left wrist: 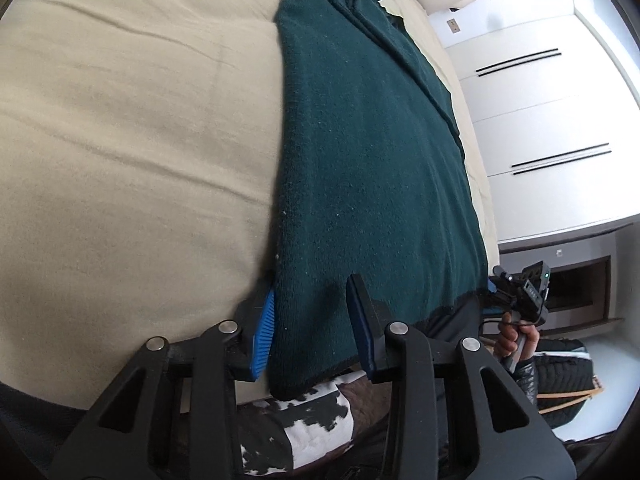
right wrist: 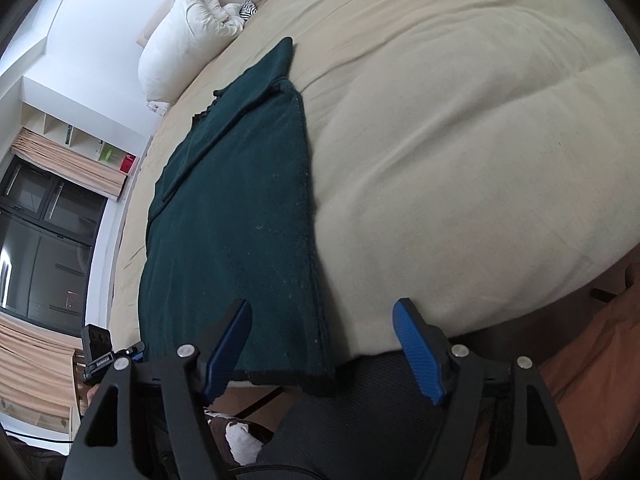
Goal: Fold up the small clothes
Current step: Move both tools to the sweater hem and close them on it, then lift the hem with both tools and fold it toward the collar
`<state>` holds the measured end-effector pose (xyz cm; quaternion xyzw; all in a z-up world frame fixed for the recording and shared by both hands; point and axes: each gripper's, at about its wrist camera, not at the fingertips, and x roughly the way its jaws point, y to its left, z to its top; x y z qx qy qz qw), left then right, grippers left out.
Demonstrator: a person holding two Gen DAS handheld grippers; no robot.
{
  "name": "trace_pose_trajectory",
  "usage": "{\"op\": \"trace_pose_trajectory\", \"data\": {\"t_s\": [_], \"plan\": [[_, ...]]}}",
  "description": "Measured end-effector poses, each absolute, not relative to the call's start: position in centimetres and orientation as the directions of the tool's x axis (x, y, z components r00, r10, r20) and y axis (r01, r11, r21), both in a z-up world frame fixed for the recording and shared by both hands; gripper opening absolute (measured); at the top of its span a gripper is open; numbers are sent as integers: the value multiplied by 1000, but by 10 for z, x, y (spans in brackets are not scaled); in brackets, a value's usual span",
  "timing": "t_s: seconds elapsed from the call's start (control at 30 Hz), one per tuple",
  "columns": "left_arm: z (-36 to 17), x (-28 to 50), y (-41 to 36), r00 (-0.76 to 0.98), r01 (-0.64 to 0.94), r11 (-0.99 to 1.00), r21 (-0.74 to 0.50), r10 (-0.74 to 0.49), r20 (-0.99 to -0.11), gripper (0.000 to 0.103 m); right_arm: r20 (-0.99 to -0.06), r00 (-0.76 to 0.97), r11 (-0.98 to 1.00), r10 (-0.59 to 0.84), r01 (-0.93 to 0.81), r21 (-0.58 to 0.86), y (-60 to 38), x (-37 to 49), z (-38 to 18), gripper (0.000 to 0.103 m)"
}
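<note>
A dark green knitted garment (left wrist: 360, 140) (right wrist: 232, 208) lies flat in a long strip on the beige bed (left wrist: 120, 140) (right wrist: 460, 140), with a sleeve folded along it. Its black-trimmed hem hangs at the near bed edge. My left gripper (left wrist: 311, 282) straddles the hem's left corner; one blue pad lies beside the cloth edge and the other finger rests over the cloth, with no pinch visible. My right gripper (right wrist: 323, 304) stands wide open around the hem's right corner. Each gripper also shows in the other's view: the right gripper (left wrist: 520, 292) and the left gripper (right wrist: 100, 348).
A white pillow (right wrist: 188, 32) lies at the head of the bed. White wardrobe doors (left wrist: 540, 100) stand beyond one side, and a dark window (right wrist: 40, 240) with shelves beyond the other. The person's patterned trousers (left wrist: 316, 420) are against the near bed edge.
</note>
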<state>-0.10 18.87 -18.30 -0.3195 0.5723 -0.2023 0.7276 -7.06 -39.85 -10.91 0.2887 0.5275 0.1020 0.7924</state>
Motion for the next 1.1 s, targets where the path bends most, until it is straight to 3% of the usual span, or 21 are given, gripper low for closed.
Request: {"op": "trace_pose_trajectory", "data": {"t_s": [0.2,0.43,0.57,0.63,0.77,0.93,1.1], "plan": [[-181,4,184,241,-54,715,-697,-668,-704,38,-789,377,811,485,143,567,-397,-71,-116,72],[-178,-1,172,211,-9,734,-679,-662,-719,36,-779,352,796,519,134,590,-393,-62,-121,69],[-180,-2,167,203,0,738,-675,-660,-723,32,-783,343,798,519,136,588,-392,-63,-121,56],[-182,-4,169,206,-4,738,-674,-659,-723,20,-787,335,800,519,133,584,-391,-64,-120,50],[-186,-8,172,223,-28,726,-687,-665,-712,5,-792,323,805,519,127,579,-386,-63,-120,14],[-183,-12,173,247,-26,688,-725,-698,-672,4,-777,349,798,524,116,591,-380,-66,-113,9],[-170,-15,180,307,-1,583,-813,-773,-555,4,-693,430,749,579,56,660,-373,-71,-94,9]]}}
